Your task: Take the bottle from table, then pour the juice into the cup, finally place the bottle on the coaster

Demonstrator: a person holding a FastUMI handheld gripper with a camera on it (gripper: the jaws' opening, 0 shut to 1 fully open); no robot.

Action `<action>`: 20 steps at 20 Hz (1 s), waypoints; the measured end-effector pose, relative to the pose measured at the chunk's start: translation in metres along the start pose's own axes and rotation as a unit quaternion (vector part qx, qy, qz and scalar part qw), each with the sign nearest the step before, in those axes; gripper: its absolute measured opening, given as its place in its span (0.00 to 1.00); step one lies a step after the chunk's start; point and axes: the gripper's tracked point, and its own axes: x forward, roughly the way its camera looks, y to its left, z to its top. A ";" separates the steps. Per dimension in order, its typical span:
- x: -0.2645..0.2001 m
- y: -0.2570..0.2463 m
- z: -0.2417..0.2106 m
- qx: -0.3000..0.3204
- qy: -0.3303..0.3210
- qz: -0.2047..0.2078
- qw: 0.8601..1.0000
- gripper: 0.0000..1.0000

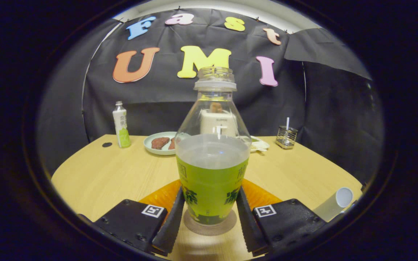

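Observation:
A clear plastic bottle [212, 159] with a green label and no cap stands upright on a round brown coaster [194, 227]. Liquid reaches to about the top of the label. My gripper [210, 190] holds the bottle low on the label, one finger pressed against each side. A flat orange mat [162, 197] lies on the wooden table [103, 174] just behind the bottle and the fingertips. To the right of the right finger a white cup [334, 204] is in sight with its mouth turned up and to the right.
At the back of the table stand a small white-and-green bottle [121, 125], a pale plate [151, 144] with brown food, a white appliance [218, 121] seen through the bottle, and a wire holder [286, 137]. A small dark disc [106, 144] lies at back left.

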 end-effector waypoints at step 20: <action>-0.004 -0.007 -0.007 -0.040 0.017 0.004 0.999 1.00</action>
